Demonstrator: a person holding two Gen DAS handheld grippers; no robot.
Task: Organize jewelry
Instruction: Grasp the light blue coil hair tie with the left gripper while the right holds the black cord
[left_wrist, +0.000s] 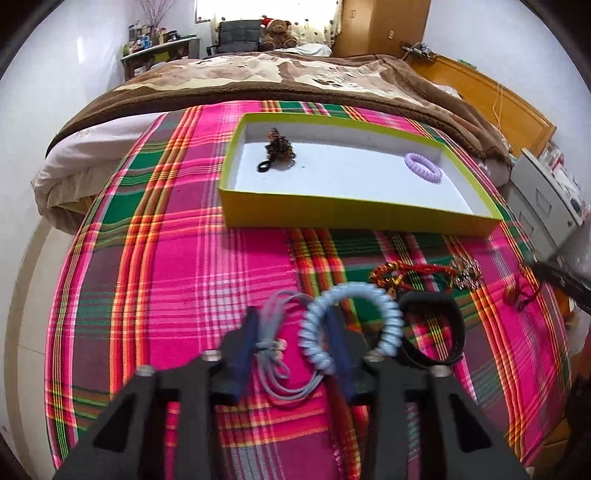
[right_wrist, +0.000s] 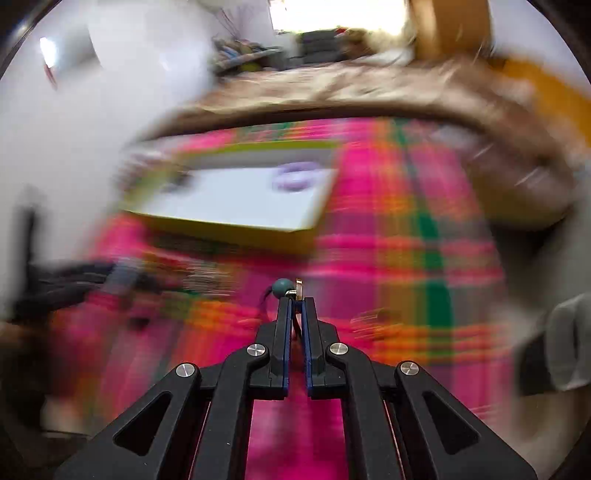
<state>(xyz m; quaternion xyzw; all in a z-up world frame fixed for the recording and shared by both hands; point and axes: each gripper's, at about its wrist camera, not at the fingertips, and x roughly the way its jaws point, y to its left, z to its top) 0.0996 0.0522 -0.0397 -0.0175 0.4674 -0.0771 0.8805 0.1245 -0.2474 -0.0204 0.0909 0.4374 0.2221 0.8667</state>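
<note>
In the left wrist view my left gripper (left_wrist: 293, 317) stands open low over the plaid cloth (left_wrist: 166, 258). Between its jaws lie a grey elastic hair tie (left_wrist: 271, 347) and the left side of a light blue spiral hair tie (left_wrist: 351, 295), which loops around the right finger. Pink cloth still shows between the two ties. Beyond stands a yellow-green box (left_wrist: 332, 214) holding a brown beaded tie (left_wrist: 279, 147) and a purple spiral tie (left_wrist: 423, 168). The right wrist view is heavily blurred. My right gripper (right_wrist: 295, 299) is shut on a small piece with a teal bead (right_wrist: 282, 286) and a gold ring.
To the right of the blue tie lie a black band (left_wrist: 432, 332), red and gold bangles (left_wrist: 402, 275), a silver piece (left_wrist: 467, 273) and a red thread item (left_wrist: 521, 295). A brown blanket (left_wrist: 295, 74) covers the bed behind. A grey cabinet (left_wrist: 543, 192) stands at the right.
</note>
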